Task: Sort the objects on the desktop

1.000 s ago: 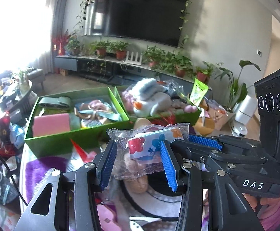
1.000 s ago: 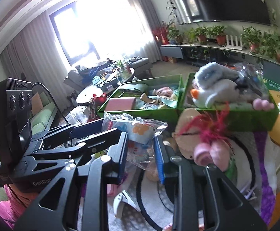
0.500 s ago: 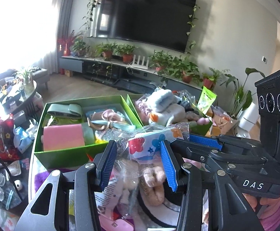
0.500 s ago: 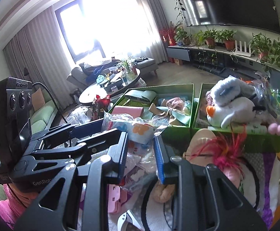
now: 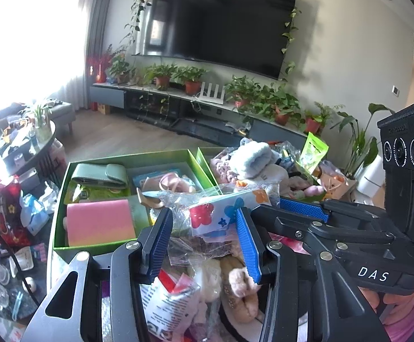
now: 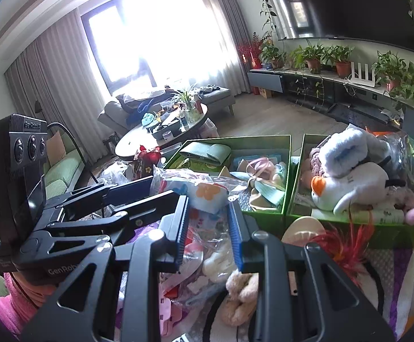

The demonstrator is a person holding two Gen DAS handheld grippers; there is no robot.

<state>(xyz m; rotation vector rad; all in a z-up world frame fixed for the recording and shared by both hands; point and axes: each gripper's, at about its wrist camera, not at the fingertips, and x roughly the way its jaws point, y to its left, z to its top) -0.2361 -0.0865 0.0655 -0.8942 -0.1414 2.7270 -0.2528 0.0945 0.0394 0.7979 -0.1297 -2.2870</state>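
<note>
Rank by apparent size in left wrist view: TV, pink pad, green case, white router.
1. TV, largest by far.
2. Pink pad.
3. Green case, though it sits farther back, so the true order versus the pad is unsure.
4. White router, smallest, farthest away.

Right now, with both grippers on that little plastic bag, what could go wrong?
1. The bag is thin and crinkled; held by the left gripper and right gripper together, it might tear or slip.
2. The green box ahead already looks crowded, so the bag could slide off.
3. The clutter below might snag it.
</note>
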